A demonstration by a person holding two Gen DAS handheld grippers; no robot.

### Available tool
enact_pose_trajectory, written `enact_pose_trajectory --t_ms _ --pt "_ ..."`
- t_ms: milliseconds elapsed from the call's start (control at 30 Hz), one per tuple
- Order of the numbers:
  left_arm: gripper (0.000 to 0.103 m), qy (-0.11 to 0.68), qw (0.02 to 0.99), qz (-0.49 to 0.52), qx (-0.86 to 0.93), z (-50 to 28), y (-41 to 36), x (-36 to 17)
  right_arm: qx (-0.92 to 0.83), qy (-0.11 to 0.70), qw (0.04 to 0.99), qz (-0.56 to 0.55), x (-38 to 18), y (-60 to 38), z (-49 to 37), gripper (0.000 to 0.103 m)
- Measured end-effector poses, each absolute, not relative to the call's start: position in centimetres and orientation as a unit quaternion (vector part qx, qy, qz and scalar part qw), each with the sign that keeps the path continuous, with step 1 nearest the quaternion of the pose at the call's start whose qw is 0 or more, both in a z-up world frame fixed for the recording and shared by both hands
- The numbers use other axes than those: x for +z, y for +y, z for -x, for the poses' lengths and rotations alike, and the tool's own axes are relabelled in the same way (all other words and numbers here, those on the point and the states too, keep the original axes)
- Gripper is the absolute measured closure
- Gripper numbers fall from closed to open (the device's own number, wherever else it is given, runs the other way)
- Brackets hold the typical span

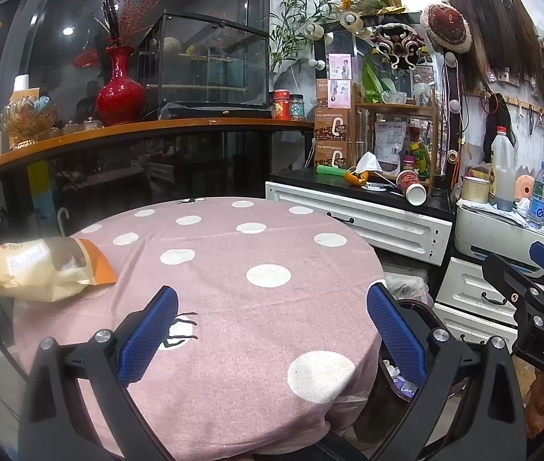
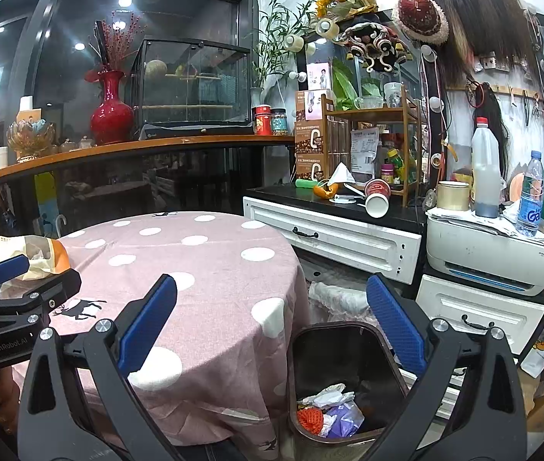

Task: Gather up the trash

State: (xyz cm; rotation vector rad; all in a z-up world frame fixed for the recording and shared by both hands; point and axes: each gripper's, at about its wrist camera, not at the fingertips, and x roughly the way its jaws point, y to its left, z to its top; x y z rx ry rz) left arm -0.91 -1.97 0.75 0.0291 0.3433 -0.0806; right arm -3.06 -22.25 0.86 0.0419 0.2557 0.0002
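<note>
The bag (image 1: 41, 269), a yellow-orange snack packet, lies at the far left edge of the table (image 1: 233, 269), partly over the rim. Its long axis runs left-right, with the orange end toward the table centre. From the L gripper (image 1: 272, 330) it is to the left and a bit forward; the fingers are wide apart w/ nothing between them. So the L gripper is the nearer one; in the right wrist view it sits just beside the bag.

Next, the cloth between is free of things, only dots and deer prints, so there is open room for a sideways reach. I think the jaws should turn to cross the short axis of the bag, not along it. Risk: pushing it off the left edge.

The R gripper (image 2: 272, 330) is also spread open and empty, over the right table edge. Below it stands the bin (image 2: 302, 345), close to the cloth, w/ some trash already inside. On the cabinet (image 2: 333, 230) behind lie a tipped cup (image 2: 377, 198), a peel (image 2: 323, 191) and a mask (image 2: 341, 174), probably later targets for the R side.
</note>
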Motion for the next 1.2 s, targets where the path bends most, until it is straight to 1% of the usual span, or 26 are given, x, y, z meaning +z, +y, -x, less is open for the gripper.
enact_pose_trajectory --t_ms 1200 --pt "0.005 0.177 0.983 -0.019 -0.046 0.8 -2.09 0.41 -0.001 0.132 0.991 -0.02 0.61 -22.02 2.98 0.006"
